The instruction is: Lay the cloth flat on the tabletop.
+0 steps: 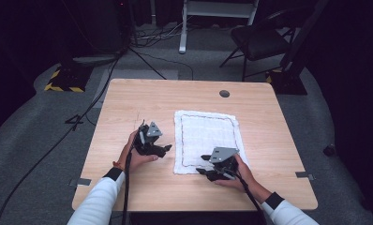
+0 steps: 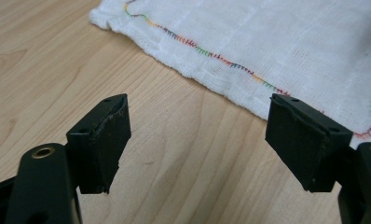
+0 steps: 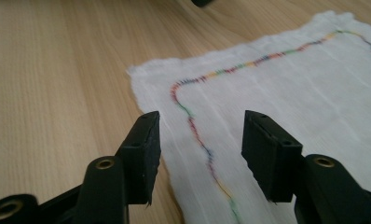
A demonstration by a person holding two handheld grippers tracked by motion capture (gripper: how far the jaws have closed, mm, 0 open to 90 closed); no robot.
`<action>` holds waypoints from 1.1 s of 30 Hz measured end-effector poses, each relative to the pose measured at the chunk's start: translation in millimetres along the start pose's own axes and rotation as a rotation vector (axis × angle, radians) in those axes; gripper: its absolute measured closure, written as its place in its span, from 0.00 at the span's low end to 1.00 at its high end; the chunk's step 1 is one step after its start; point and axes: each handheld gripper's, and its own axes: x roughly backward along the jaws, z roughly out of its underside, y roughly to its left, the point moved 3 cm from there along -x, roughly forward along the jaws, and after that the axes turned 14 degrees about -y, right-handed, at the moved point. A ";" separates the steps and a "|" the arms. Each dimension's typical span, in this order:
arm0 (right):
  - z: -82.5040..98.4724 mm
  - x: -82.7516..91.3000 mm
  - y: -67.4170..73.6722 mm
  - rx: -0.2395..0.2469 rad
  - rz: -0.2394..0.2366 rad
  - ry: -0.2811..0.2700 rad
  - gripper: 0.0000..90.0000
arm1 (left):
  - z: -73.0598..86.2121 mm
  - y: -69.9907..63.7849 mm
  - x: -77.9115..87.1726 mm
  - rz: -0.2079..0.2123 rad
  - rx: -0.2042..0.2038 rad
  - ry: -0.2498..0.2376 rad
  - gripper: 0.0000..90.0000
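A white cloth (image 1: 205, 136) with a multicolour stitched border lies flat on the wooden table (image 1: 128, 108). My left gripper (image 1: 165, 149) hovers just left of the cloth's left edge. In the left gripper view the left gripper (image 2: 197, 140) stands open over bare wood, with the cloth's (image 2: 267, 42) hem just beyond its jaws. My right gripper (image 1: 202, 164) is at the cloth's near edge, by the near left corner. In the right gripper view the right gripper (image 3: 200, 149) is open above the cloth (image 3: 291, 93), straddling the stitched line, with nothing pinched.
A round cable hole (image 1: 224, 93) sits in the table's far side. Beyond the table stand a dark folding chair (image 1: 259, 40), a yellow-and-black striped base (image 1: 63, 82) and cables on the grey floor. Bare wood lies on both sides of the cloth.
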 end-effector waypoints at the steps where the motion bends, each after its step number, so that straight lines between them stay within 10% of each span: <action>1: -2.4 -5.6 3.3 0.005 -0.012 -0.002 0.53 | -1.9 0.6 -2.2 0.000 -0.003 -0.002 0.23; 9: -15.9 -45.4 25.9 0.037 -0.093 0.003 0.55 | -15.6 5.3 -15.0 -0.011 0.005 -0.038 0.24; 19: -12.2 -76.8 26.8 0.035 -0.053 0.041 0.60 | -27.8 14.6 -30.7 -0.025 0.025 -0.050 0.25; 33: -11.8 -72.9 26.7 0.036 -0.004 0.050 0.95 | -36.4 34.7 -63.8 -0.095 0.073 -0.031 0.24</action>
